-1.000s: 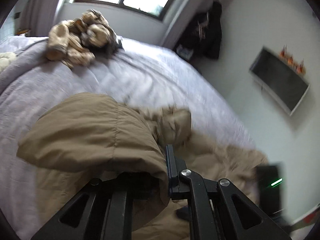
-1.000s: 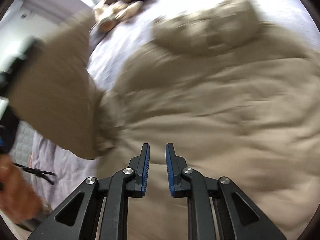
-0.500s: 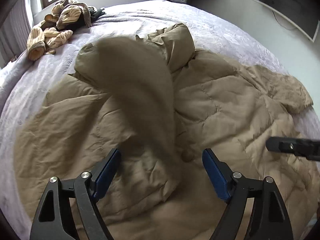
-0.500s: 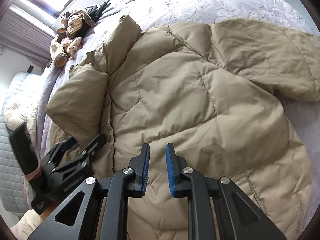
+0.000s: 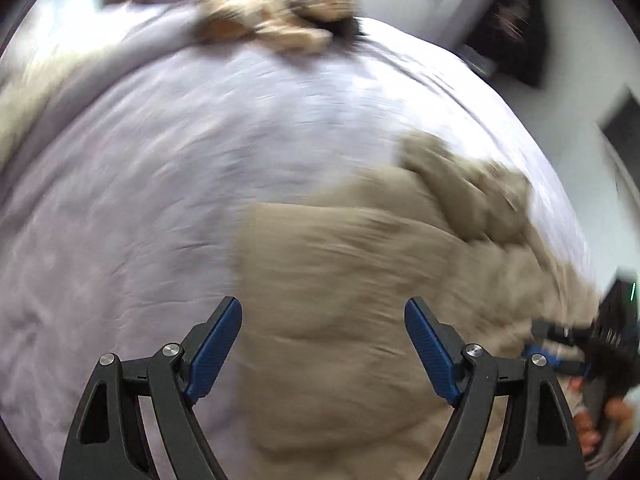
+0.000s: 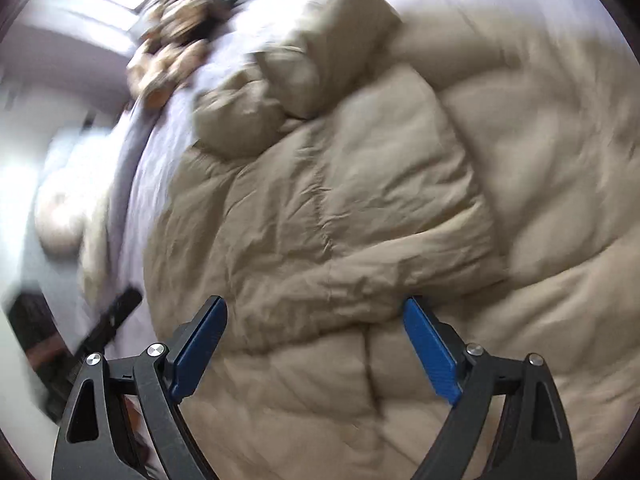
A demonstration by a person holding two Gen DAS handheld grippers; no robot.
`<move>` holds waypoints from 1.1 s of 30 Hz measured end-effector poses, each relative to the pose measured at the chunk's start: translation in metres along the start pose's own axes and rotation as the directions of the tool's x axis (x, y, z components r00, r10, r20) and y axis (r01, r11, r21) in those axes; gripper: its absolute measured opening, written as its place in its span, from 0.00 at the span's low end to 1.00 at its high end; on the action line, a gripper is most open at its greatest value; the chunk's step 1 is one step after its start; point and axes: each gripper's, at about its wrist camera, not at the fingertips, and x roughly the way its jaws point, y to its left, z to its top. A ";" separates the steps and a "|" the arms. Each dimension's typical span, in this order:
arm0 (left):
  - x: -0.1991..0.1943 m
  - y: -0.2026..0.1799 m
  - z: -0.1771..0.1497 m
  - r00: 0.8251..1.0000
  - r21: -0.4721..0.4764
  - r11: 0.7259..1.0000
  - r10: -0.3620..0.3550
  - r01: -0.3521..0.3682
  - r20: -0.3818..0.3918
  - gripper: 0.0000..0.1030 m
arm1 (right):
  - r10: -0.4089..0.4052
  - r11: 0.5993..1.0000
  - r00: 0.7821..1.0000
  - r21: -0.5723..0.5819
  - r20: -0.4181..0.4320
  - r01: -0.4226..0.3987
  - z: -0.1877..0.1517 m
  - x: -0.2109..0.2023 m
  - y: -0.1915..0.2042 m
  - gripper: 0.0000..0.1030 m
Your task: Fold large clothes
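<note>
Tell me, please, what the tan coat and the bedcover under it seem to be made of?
Tan coat: probably a matte woven shell over puffy filling, since stitched seams divide it into swollen panels. Bedcover: soft pale lilac fabric, finely wrinkled; blur hides its weave.

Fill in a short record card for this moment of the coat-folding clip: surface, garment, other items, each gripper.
surface: bed with pale lilac cover
garment: tan quilted coat, spread on the bed, one sleeve folded over its body
other items: crumpled striped clothing at the far end of the bed
left gripper: open, holding nothing
right gripper: jaws opening, above the coat, nothing gripped
</note>
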 end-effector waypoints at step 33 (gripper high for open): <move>0.052 0.036 0.049 0.950 0.068 0.955 0.279 -0.290 0.138 0.19 | -0.032 0.978 0.991 0.211 0.131 0.004 -0.011 0.001 -0.048 0.06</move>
